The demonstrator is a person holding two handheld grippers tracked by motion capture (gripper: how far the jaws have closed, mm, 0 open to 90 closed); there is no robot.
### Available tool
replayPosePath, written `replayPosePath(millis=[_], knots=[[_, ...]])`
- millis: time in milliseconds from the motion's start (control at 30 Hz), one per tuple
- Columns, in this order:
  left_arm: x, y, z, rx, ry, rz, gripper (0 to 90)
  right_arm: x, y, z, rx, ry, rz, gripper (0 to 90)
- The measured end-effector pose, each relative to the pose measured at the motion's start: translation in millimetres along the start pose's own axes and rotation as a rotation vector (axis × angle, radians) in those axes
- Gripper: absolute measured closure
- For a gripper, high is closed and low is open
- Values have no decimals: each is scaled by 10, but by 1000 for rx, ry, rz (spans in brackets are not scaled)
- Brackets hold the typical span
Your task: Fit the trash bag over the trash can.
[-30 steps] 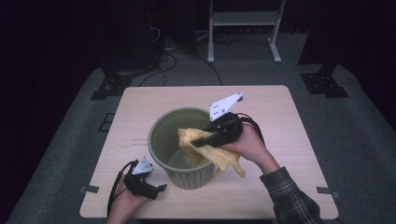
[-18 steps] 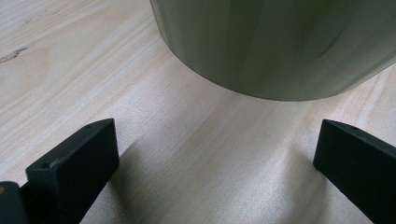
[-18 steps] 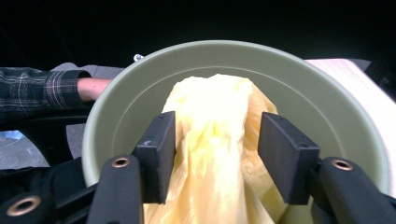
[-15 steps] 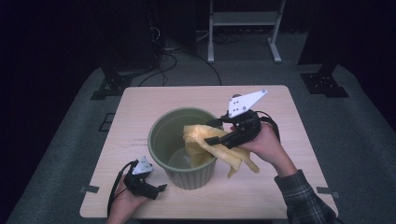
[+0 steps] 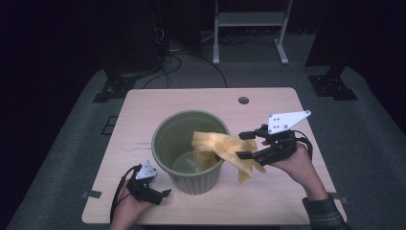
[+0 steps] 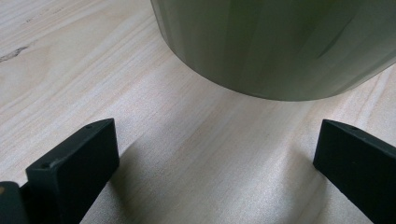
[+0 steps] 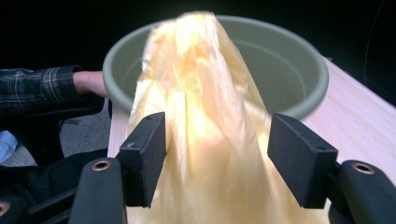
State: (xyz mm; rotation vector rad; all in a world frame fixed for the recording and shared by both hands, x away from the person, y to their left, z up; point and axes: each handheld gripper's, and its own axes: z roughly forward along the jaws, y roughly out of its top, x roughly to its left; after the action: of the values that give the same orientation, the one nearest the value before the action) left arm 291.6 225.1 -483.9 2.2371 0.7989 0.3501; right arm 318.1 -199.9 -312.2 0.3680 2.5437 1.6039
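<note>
A green pot [image 5: 165, 132] stands mid-table with a yellow plastic sheet [image 5: 220, 146] draped over its right rim, part inside and part hanging outside. My right gripper [image 5: 244, 145] is just right of the pot, level and pointing left at it. The sheet [image 7: 201, 93] lies loosely between its jaws, with a gap at the right pad; the jaws [image 7: 217, 154] have just been closing a little after opening wide. My left gripper [image 5: 162, 197] rests on the table at the pot's front left, open with bare wood between its jaws [image 6: 217, 154] and the pot wall [image 6: 275, 46] ahead.
The wooden table [image 5: 268, 196] has free room right of and behind the pot. A small round hole [image 5: 243, 100] sits near its far edge. A plaid-sleeved hand [image 7: 88, 81] shows beyond the pot rim [image 7: 322, 79]. Dark floor, cables and a white stand [image 5: 249, 19] lie beyond.
My right gripper has moved right, away from the pot, and its jaws stand wider; the yellow sheet now trails further out over the rim. The left gripper has not moved.
</note>
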Motion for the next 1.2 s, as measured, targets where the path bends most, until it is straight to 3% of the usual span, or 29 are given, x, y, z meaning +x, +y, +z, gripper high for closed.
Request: replayPosePath(millis=[100,200,500,833,1067,1200], knots=[[0,0,0,0,0,0,0,-25,-66,5,5,12,8,749],[-1,0,0,0,1,-1,0,-36,-46,9,-8,19,4,872],[-2,-1,1,-2,1,-1,0,-41,252,136,-16,43,-37,883],[-7,-10,-9,-2,-1,1,0,-92,662,596,27,87,-101,883],[10,-39,-48,-3,-15,1,0,-85,701,922,110,122,-114,882],[4,-33,-122,-20,-17,32,0,-83,683,1034,156,130,-123,882]])
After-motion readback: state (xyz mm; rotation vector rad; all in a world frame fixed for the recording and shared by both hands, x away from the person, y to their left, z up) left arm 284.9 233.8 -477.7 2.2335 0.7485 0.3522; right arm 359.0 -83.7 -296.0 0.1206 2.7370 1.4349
